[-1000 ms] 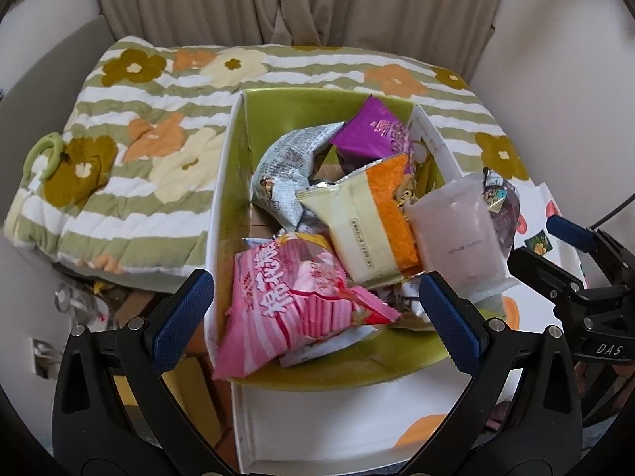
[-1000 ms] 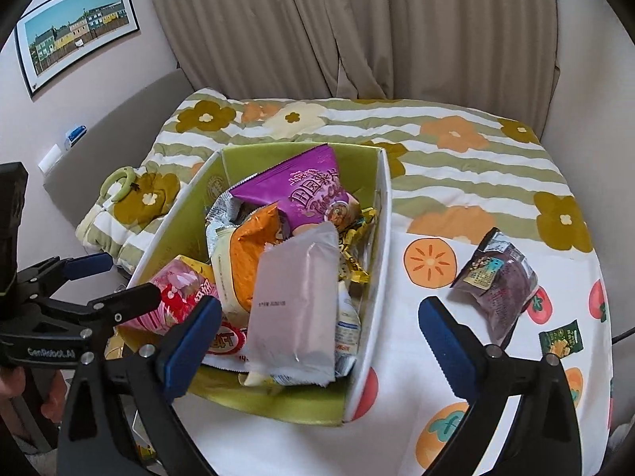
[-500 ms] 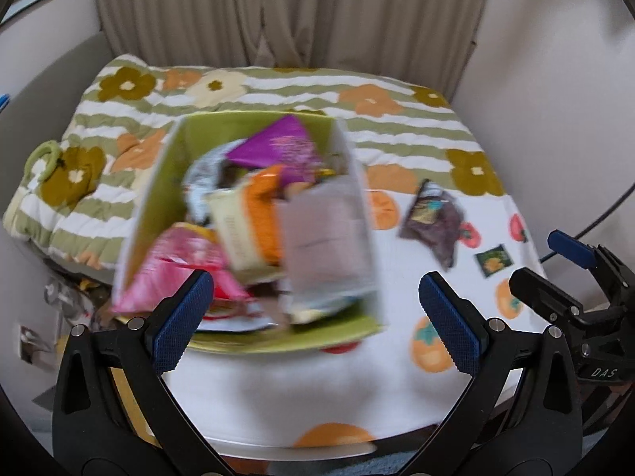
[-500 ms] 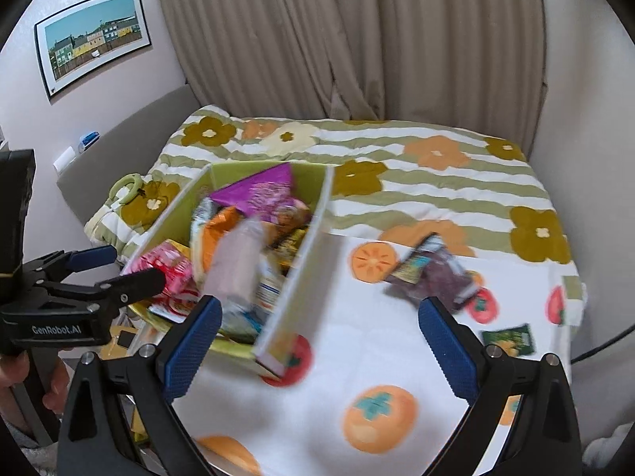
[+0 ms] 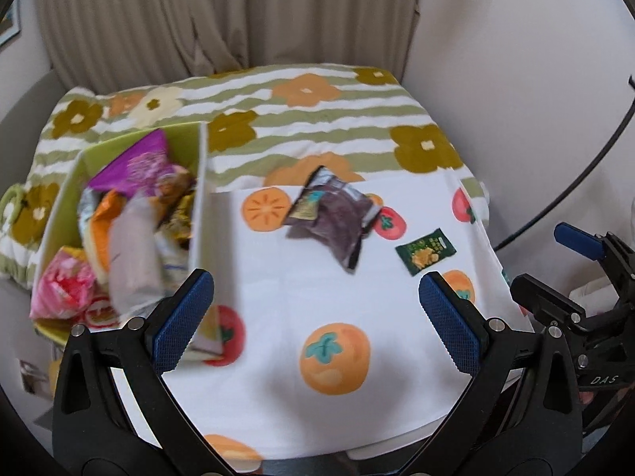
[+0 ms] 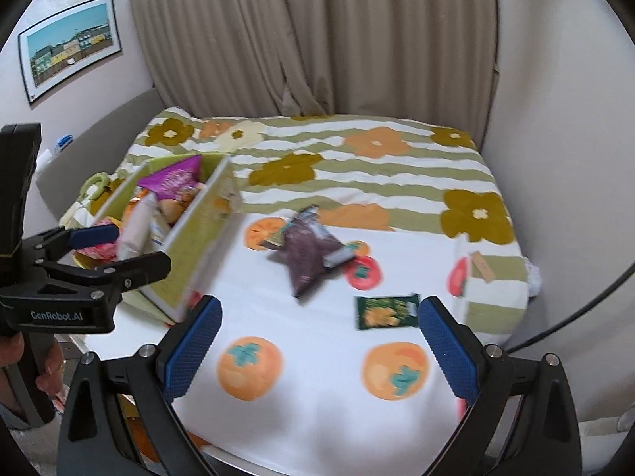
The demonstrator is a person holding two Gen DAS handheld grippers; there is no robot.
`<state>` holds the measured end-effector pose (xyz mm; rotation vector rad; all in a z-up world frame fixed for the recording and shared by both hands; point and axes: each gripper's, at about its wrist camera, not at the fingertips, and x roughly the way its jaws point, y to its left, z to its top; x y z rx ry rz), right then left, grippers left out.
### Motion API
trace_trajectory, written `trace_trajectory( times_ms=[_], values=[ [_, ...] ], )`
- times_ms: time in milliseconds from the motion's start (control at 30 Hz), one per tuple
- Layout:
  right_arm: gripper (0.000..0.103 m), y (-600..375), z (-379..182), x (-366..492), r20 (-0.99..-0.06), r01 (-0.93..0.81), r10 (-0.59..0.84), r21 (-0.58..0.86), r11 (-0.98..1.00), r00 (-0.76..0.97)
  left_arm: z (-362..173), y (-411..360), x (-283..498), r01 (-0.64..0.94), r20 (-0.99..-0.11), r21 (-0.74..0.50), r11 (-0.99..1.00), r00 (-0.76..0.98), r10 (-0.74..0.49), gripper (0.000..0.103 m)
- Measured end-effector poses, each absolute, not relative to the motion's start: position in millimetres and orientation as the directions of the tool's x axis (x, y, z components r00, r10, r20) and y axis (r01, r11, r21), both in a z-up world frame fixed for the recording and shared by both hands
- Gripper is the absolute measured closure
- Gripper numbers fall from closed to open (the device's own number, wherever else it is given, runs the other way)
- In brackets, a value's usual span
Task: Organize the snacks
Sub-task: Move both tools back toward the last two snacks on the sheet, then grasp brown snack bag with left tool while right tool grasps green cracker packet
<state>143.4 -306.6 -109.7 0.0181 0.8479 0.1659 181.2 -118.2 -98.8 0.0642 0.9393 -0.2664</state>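
At nine o'clock, a stiff green box (image 5: 200, 182), white outside, crammed with crinkled foil and plastic packets: glossy purple bag (image 5: 139, 164) on top, pink packet (image 5: 63, 285) nearest, a pale frosted pouch (image 5: 133, 254) between. Sitting on the desk (image 5: 278, 297) under a smooth white cloth printed with round orange and red persimmons. Left hand-held gripper (image 5: 315, 319) over the near edge, blue knurled pads (image 5: 180, 319) spread wide, holding nothing. Near centre, toward twelve o'clock, a dark purple packet (image 5: 333, 222), wrinkled, lying flat and skewed, well apart from the box. At two o'clock of it, just beside, a small flat green sachet (image 5: 425, 251) with a yellow picture. Behind, a soft quilt (image 5: 317, 119) in green and white stripes with blocky flowers, then pleated beige curtains (image 5: 222, 16). Right hand-held gripper (image 6: 317, 343) likewise spread wide and empty, sachet (image 6: 387, 311) just past its right pad.
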Motion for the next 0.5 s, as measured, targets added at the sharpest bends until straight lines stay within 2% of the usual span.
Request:
trace_trajectory(
  times_ms=[500],
  values=[
    [0.004, -340, -186, 195, -0.841, 0.084, 0.074, 0.14, 0.987, 0.535, -166, -161, 297, 0.362, -0.895, -0.035, 0.932, 0.403, -0.19, 0.001]
  ],
)
